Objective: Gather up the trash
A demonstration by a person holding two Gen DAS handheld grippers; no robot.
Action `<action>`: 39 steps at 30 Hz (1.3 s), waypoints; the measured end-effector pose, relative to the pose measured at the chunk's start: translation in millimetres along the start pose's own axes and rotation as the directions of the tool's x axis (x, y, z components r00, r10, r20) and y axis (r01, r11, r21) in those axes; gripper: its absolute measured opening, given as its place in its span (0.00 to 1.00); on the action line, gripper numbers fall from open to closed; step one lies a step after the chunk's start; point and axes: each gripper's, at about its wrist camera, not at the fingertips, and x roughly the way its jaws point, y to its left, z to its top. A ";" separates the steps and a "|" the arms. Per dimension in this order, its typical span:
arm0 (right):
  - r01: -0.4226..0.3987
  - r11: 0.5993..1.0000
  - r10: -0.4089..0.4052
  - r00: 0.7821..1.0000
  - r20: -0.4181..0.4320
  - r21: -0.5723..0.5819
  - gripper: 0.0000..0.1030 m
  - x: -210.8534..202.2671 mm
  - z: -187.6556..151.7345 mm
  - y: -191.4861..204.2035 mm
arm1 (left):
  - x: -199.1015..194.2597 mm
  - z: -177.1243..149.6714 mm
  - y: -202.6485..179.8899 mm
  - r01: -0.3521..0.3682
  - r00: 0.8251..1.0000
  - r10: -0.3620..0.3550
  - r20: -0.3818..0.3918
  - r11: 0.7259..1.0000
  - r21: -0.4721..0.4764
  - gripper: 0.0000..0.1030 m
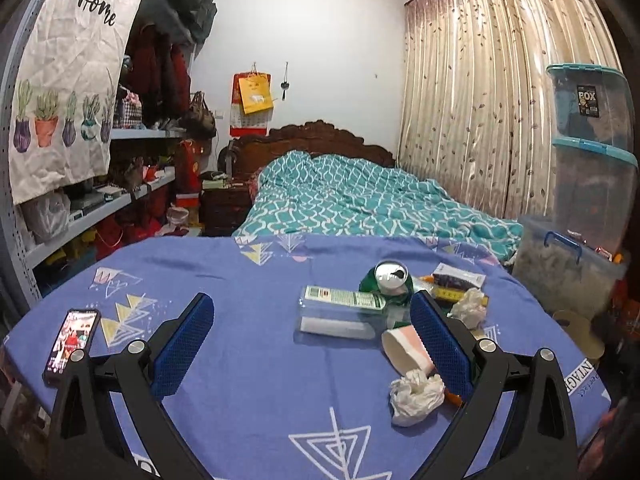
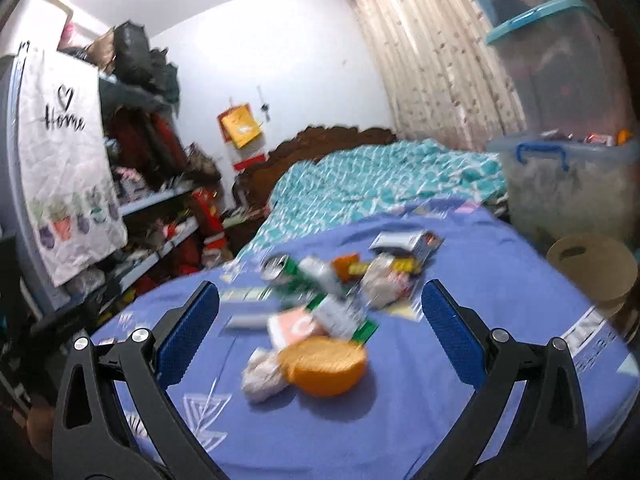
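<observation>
Left gripper (image 1: 310, 346): hanging over the purple tablecloth (image 1: 240, 380), claw spread wide and gripping nothing.
Right gripper (image 2: 320, 338): also hanging released, fingers wide apart, nothing between them; its view is smearing with blur.
Trash pile: lying on the right half of the table, ahead of both grippers.
Can (image 1: 390, 276): green, lying on its side, its silver top facing the left camera.
Clear box (image 1: 340, 314): sitting just in front of the can, touching it.
Paper cup (image 1: 406, 350): tipped over, lying against the left gripper's right finger.
Tissue (image 1: 416, 396): crumpled, resting just below the cup.
Second tissue (image 1: 468, 308): sitting beside the small cartons (image 1: 458, 278) at the far right.
Orange half (image 2: 326, 366): lying between the right gripper's fingers, touching neither.
Phone (image 1: 72, 344): glowing at the table's left edge, well apart from the trash.
Bed (image 1: 360, 200): stretching behind the table under a teal quilt.
</observation>
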 end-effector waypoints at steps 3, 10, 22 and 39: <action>-0.015 1.000 0.014 0.997 -0.073 -0.018 0.97 10.6 -8.4 5.6 | -0.2 -4.6 3.5 -0.002 1.000 0.002 -0.008 1.000 -0.012 0.92; 0.007 1.000 -0.006 0.997 -0.074 0.008 0.97 10.6 -12.9 2.9 | -2.2 -6.2 8.7 -0.008 1.000 0.008 -0.012 1.000 -0.027 0.92; 0.015 1.000 -0.013 0.996 -0.092 0.018 0.97 17.3 -11.8 -1.1 | -2.4 -6.4 9.9 -0.004 1.000 0.004 -0.017 0.999 -0.039 0.92; 0.024 0.998 -0.017 0.992 -0.122 0.061 0.97 21.8 -17.9 -11.9 | 1.9 -17.9 10.0 -0.006 1.000 0.005 -0.027 0.999 -0.047 0.92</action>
